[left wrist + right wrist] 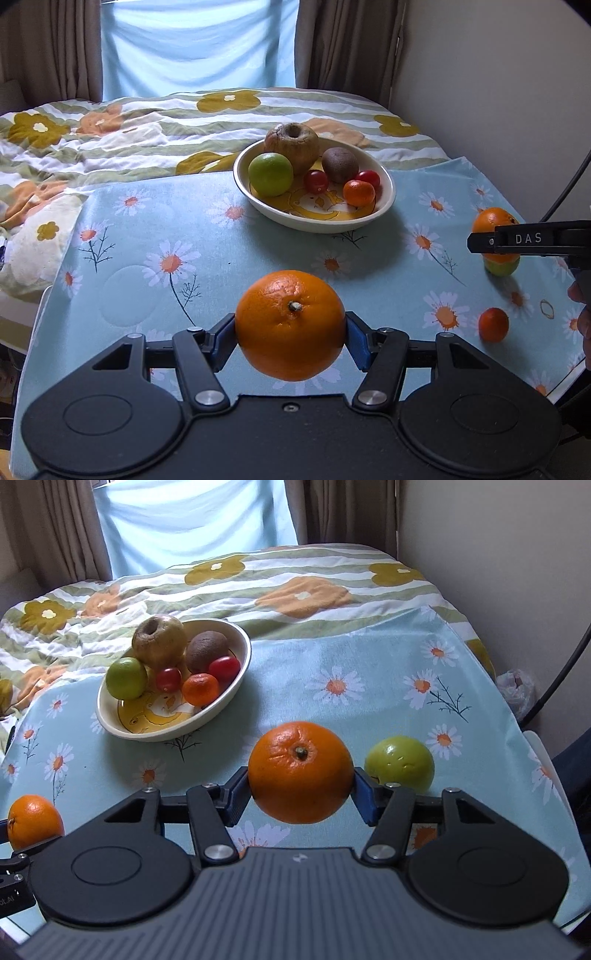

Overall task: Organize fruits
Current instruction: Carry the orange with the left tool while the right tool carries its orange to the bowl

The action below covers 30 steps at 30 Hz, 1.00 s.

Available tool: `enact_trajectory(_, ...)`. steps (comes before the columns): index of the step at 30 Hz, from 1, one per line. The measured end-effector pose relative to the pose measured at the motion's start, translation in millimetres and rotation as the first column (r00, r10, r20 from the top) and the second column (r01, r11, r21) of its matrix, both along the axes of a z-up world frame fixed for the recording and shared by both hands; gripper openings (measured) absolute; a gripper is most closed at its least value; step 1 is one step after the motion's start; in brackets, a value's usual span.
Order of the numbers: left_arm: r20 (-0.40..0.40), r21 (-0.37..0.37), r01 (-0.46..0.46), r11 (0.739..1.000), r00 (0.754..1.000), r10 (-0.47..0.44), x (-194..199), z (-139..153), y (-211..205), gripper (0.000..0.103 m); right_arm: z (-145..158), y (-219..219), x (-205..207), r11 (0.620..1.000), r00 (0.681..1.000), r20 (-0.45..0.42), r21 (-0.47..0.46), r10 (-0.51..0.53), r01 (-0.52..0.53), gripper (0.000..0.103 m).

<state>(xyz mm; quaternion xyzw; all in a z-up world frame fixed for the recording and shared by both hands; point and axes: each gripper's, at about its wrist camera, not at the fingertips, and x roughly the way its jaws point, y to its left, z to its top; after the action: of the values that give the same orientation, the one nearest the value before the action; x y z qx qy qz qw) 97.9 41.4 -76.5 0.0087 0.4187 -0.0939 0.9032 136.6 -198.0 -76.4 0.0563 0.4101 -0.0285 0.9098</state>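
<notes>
My left gripper point(291, 331) is shut on a large orange point(290, 314), its blue pads pressing both sides, above the daisy tablecloth point(147, 229). My right gripper point(301, 794) is shut on a second orange point(300, 760); in the left wrist view it shows at the right edge point(495, 242). The left-held orange appears at the lower left point(35, 821). A cream bowl point(388, 184) point(110, 727) at the back holds a wrinkled apple, a green fruit, a kiwi, two cherry tomatoes and a small mandarin. A green fruit point(399, 762) and a small mandarin point(493, 324) lie on the cloth.
A bed with a floral quilt point(129, 125) lies behind the table, with curtains beyond it. A wall and a black cable point(565, 672) stand to the right, with a plastic bag point(515, 690) below. A person's hand point(580, 314) shows at the right edge.
</notes>
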Motion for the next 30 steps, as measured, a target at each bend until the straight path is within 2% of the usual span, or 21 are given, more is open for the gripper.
enact_trajectory(8, 0.081, -0.007, -0.108, 0.994, 0.991, 0.108, -13.4, 44.4, -23.3, 0.065, 44.0, -19.2, -3.0, 0.991, 0.990, 0.049, -0.001, 0.130, -0.130, 0.073)
enact_trajectory(16, 0.169, -0.015, -0.183, 0.983, 0.969, 0.183, -8.5, 76.3, -48.3, 0.065, 84.7, -26.6, 9.1, 0.960, 0.955, 0.104, -0.026, 0.279, -0.278, 0.073)
enact_trajectory(22, 0.177, 0.001, -0.178, 0.984, 0.968, 0.175, 9.8, 79.1, -56.3, 0.065, 100.6, -21.3, 23.6, 0.940, 0.931, 0.132, -0.041, 0.342, -0.339, 0.073)
enact_trajectory(30, 0.144, 0.030, -0.115, 0.993, 0.984, 0.110, 54.6, 64.8, -55.9, 0.065, 95.1, -4.8, 52.2, 0.944, 0.937, 0.121, -0.010, 0.329, -0.330, 0.073)
